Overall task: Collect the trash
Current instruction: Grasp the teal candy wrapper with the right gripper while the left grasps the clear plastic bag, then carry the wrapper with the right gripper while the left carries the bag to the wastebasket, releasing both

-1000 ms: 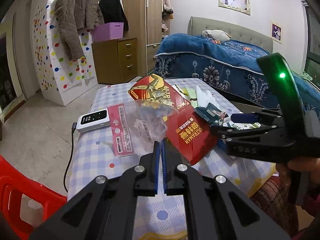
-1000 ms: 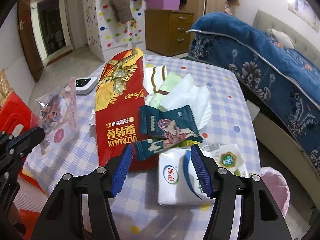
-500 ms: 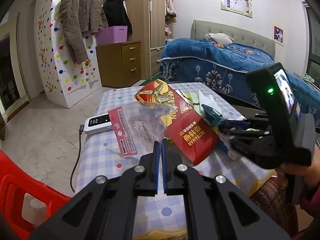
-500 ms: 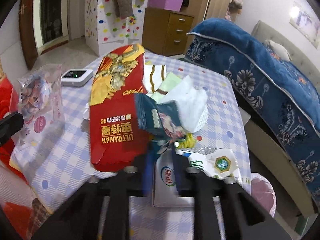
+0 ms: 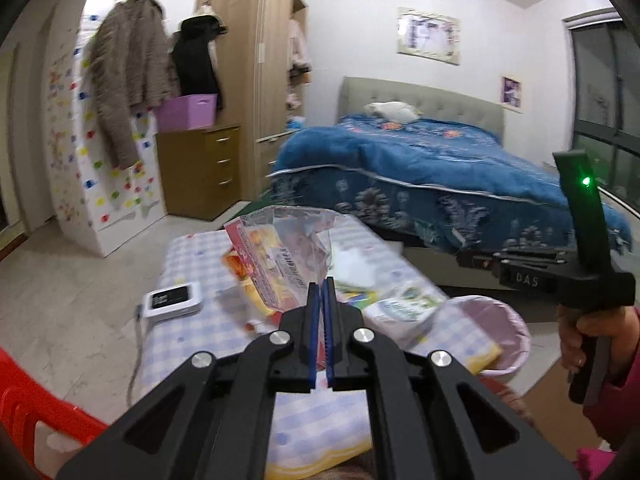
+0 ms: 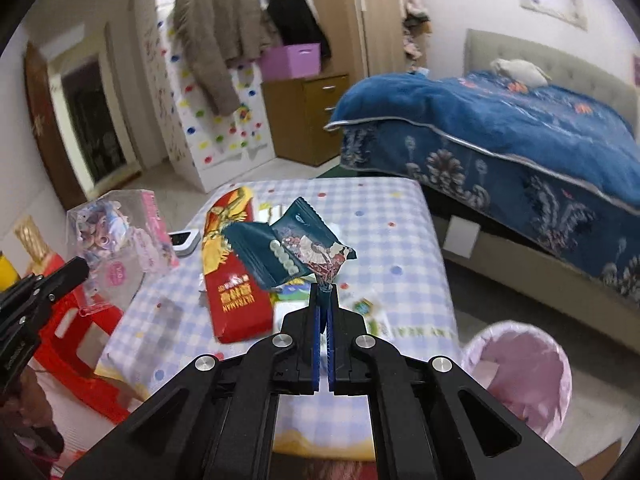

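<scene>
My left gripper (image 5: 320, 285) is shut on a clear plastic wrapper with a pink strip (image 5: 280, 248) and holds it up over the checked table (image 5: 192, 340). In the right wrist view the same wrapper (image 6: 116, 248) hangs from the left gripper (image 6: 80, 268) at the left edge. My right gripper (image 6: 324, 289) is shut on the corner of dark teal snack wrappers (image 6: 288, 252), which hang above the table. A red Ultraman packet (image 6: 232, 280) lies flat beneath them. A pink-lined bin (image 6: 520, 372) stands on the floor at the table's right corner.
A white device with a cable (image 5: 172, 300) and a tissue pack (image 5: 400, 308) lie on the table. A red plastic chair (image 6: 80, 340) stands at the near left. A bed with a blue quilt (image 6: 520, 140) runs along the right, and a wooden dresser (image 5: 200, 168) stands behind.
My right gripper has shut on the teal wrappers and lifted them off the table. My left gripper has risen with the clear wrapper. Both views have swung towards the bin.
</scene>
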`<state>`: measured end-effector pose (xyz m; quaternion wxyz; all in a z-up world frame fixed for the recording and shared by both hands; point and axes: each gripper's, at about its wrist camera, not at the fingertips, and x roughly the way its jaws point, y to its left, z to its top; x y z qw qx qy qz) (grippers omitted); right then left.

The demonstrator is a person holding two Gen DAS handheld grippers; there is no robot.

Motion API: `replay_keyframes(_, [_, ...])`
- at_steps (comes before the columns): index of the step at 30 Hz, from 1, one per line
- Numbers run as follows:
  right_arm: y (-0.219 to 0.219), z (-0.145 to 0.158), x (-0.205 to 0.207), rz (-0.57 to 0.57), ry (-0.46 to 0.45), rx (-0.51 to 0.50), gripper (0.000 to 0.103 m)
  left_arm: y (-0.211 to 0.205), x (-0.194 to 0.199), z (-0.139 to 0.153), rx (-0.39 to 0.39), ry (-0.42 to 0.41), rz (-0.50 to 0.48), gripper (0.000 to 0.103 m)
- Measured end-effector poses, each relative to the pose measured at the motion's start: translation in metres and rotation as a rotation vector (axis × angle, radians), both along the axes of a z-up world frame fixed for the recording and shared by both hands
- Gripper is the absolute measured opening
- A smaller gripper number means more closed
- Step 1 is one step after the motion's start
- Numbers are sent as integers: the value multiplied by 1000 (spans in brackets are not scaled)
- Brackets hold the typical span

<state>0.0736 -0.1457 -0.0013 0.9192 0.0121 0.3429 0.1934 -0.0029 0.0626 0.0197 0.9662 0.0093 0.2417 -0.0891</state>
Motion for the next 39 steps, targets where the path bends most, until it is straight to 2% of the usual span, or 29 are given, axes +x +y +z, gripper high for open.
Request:
replay_keyframes(6, [-55,-7,-18,-117,16,25,2,-51,6,0,22,6,-122,0])
replay_keyframes(14, [-133,-20,-34,-293,35,60,2,-139,17,0,70,-14,-341,0])
replay_keyframes(18, [-168,-28,-40,-374,47,67,2,-177,26,-6,70,0,-432,0])
replay_keyframes(24, [-209,-49,-44,-478,90,60,2,-232,48,-27,36,67,-556,0])
replay_keyframes(28, [-231,-71,-38,-530,150,59,3,-259,68,-50,19,137,-614,0])
replay_keyframes(39, [-257,-147,5,-569,339,42,4,-303,118,-105,15,296,-676,1])
